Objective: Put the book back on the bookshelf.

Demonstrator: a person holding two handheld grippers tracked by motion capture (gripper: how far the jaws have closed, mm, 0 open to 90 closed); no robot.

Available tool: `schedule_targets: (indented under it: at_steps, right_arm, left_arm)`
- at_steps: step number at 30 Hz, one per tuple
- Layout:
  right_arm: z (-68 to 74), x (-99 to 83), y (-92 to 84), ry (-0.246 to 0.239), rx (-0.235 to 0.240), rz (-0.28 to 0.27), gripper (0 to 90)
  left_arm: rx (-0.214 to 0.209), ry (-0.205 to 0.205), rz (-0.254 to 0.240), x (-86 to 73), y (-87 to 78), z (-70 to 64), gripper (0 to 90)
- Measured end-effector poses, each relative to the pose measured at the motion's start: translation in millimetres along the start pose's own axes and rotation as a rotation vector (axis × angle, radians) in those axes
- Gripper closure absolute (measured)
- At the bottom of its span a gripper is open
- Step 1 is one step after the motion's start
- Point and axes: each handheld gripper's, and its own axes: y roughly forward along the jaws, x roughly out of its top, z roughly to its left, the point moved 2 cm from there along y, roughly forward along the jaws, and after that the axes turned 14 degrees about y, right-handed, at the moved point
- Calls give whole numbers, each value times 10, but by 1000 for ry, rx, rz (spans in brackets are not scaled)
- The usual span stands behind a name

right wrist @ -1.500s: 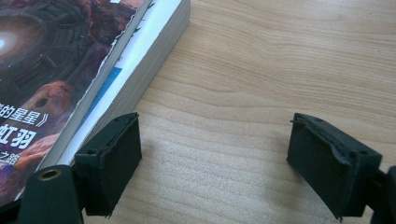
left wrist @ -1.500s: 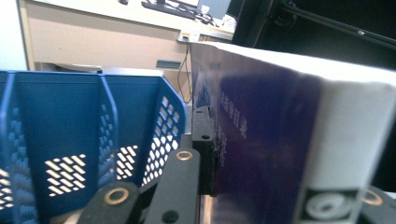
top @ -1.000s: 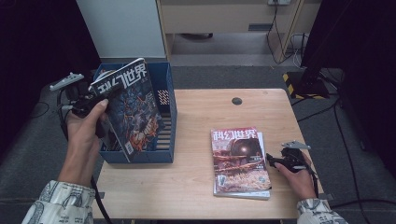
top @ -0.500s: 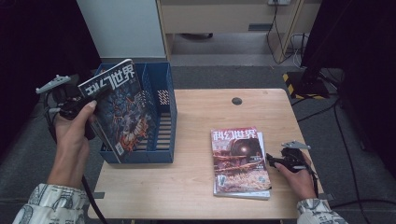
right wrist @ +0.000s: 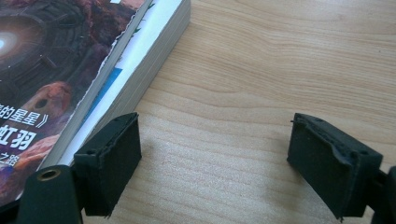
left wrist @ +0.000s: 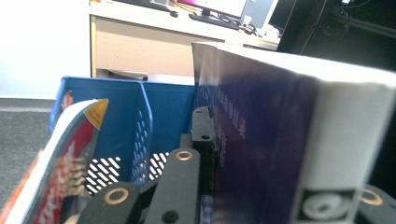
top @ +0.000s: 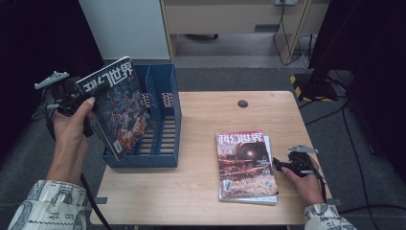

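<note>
My left gripper (top: 76,98) is shut on a dark-covered magazine (top: 117,108) and holds it upright and tilted over the left end of a blue file rack (top: 165,120). In the left gripper view the magazine (left wrist: 261,140) is clamped edge-on between my jaws (left wrist: 280,158), with the rack (left wrist: 163,107) behind it. A red-covered magazine (left wrist: 60,158) curls at the left there. My right gripper (top: 278,165) rests open on the table by the right edge of a stack of magazines (top: 244,163). In the right gripper view (right wrist: 215,158) only bare wood lies between its pads, with the stack (right wrist: 70,70) to the left.
The wooden table (top: 201,191) has a small black round cap (top: 242,103) near its far edge. The rack stands at the table's left edge, with a slotted floor and a divider. A pale cabinet (top: 129,28) and cables stand beyond the table.
My left hand has carried the magazine leftward, away from over the rack's middle toward its left end. The right hand and the stack have not moved.
</note>
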Motion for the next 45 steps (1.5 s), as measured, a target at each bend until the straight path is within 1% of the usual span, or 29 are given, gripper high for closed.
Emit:
schedule_targets:
  at_steps: [5,7,10,12,16,21,23,32,38,45]
  right_arm:
    - [4,0,0,2,0,2,172]
    - [6,0,3,2,0,-1,172]
    - [6,2,4,0,1,0,172]
    - [6,2,4,0,0,0,172]
    - [6,2,4,0,1,0,172]
    - [6,2,5,0,1,0,172]
    - [6,2,5,0,1,0,172]
    - [7,2,6,0,0,-2,172]
    - [6,2,5,0,1,0,172]
    - [6,2,5,0,1,0,172]
  left_arm:
    - [21,13,12,-1,-7,67,818]
    - [24,8,19,-18,9,93,818]
    - [32,0,15,-26,36,111,818]
    - [36,0,8,-23,64,106,818]
    - [46,7,17,-36,143,96,819]
    - [61,-6,18,-80,251,98,818]
    - [61,-9,20,-90,291,94,818]
    - [55,7,20,-88,419,14,818]
    - [50,31,11,-108,497,-22,818]
    - [47,30,11,-177,559,-49,817]
